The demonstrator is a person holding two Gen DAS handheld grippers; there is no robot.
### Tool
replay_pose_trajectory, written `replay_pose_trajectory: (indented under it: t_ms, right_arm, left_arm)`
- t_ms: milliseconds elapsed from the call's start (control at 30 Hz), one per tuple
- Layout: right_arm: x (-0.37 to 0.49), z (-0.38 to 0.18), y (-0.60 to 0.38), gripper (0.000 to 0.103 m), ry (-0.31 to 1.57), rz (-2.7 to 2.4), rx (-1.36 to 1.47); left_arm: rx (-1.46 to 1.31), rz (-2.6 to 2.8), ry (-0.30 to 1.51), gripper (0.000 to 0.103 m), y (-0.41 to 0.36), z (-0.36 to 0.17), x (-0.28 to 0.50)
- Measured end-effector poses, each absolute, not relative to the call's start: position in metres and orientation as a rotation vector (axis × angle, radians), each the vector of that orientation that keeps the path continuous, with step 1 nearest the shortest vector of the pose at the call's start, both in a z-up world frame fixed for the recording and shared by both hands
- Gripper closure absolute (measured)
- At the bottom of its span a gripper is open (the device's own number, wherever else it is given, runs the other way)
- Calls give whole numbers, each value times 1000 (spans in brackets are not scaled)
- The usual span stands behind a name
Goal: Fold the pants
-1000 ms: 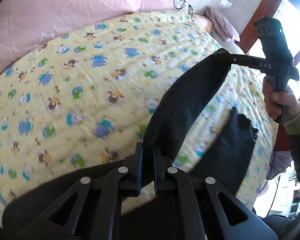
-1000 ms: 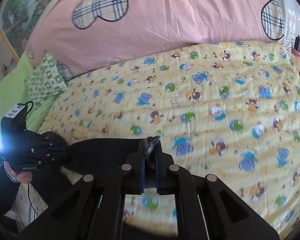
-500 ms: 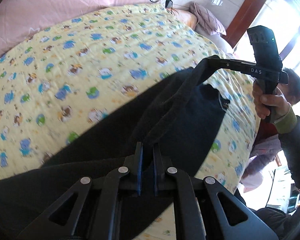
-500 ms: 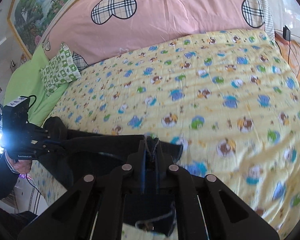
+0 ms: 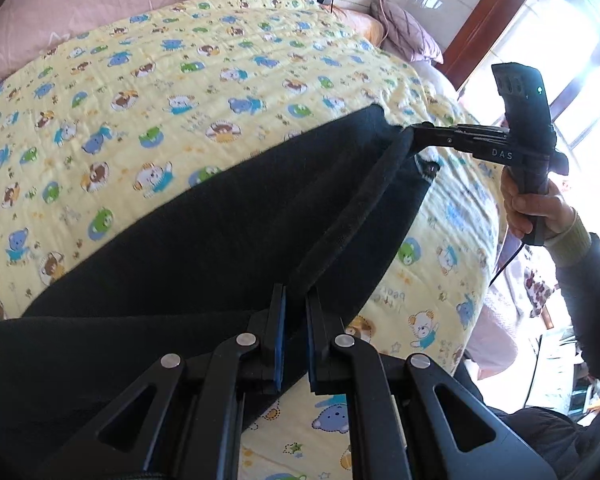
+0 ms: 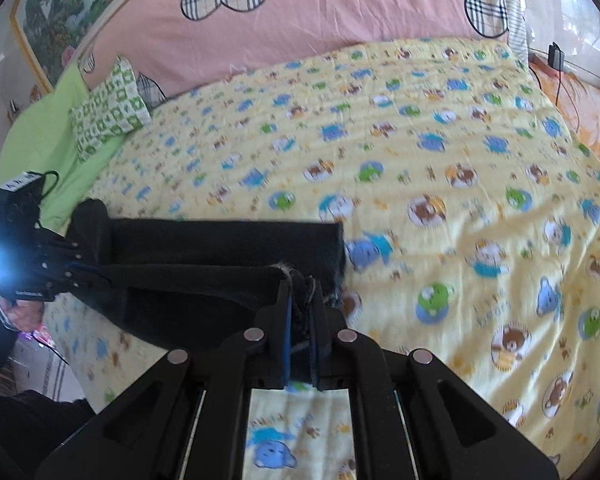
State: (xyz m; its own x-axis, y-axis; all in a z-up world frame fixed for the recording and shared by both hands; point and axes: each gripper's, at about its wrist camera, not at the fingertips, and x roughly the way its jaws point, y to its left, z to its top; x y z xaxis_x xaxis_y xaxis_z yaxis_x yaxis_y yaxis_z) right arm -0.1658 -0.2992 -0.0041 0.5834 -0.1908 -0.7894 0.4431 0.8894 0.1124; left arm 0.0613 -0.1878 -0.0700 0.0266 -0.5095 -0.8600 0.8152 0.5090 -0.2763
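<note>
both grippers (clamped) stretch black pants (image 5: 204, 240) taut.

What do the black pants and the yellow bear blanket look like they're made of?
Black pants: soft matte knit or fleece, judging by the fuzzy rolled edge and lack of shine. Yellow bear blanket: thin quilted cotton-like fabric, printed, with stitched ripples; the fibre itself can't be told.

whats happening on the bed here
A person is folding black pants on a bed covered with a yellow cartoon quilt. Each hand works a hand-held gripper: the left hand-held gripper and the right hand-held gripper are each shut on the pants' edge, holding a band of cloth taut between them. The rest of the pants lies spread over the quilt beneath.
</note>
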Motion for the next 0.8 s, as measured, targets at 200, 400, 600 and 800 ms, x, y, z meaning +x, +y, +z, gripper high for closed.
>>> replay_pose_trajectory:
  t_ms: [200, 400, 600, 800]
  right_arm:
    - [-168, -24, -290, 95, 940, -411, 259]
    - [-179, -18, -284, 92, 932, -447, 268]
    - [-190, 9, -265, 91, 852, -508, 281]
    - [-174, 23, -230, 91, 795, -434, 301]
  left_arm:
    - [356, -1035, 1125, 96, -188, -80, 51]
    - [332, -1024, 1112, 90, -179, -79, 45]
    - [263, -1037, 1151, 86, -160, -81, 40]
    - [180, -988, 1161, 81, -124, -83, 36]
